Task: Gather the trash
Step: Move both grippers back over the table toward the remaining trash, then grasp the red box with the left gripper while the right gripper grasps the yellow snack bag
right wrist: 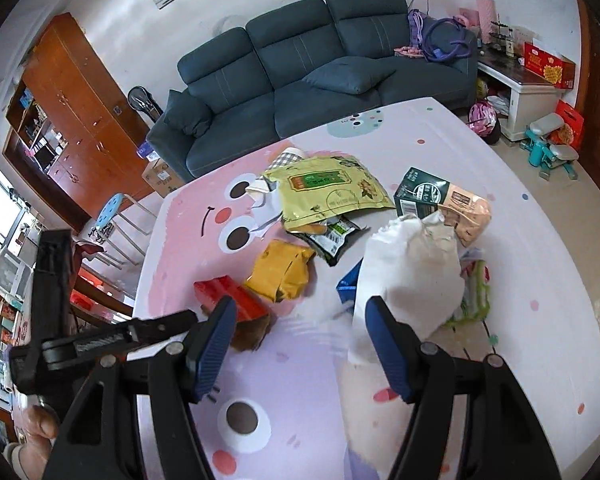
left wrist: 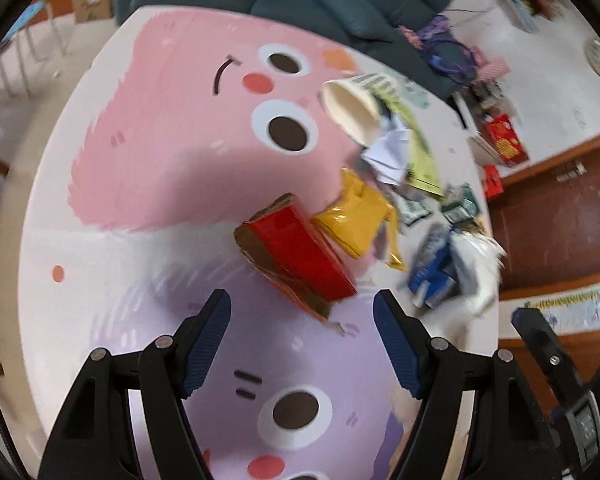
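Left gripper [left wrist: 302, 332] jaws spread, nothing grasped. Glossy red rectangular carton [left wrist: 300, 254] seen frame centre, crinkled yellow foil pouch [left wrist: 354, 212] beside. Right gripper [right wrist: 300, 334] jaws spread, empty; white plastic bag [right wrist: 410, 272] at centre right.

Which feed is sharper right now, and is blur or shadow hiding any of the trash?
Left wrist view: motion-smeared, worst at the blue carton and white bag; a shadow reaches the red box. Right wrist view: sharper, evenly lit, labels still unreadable, fisheye bending the table edge.
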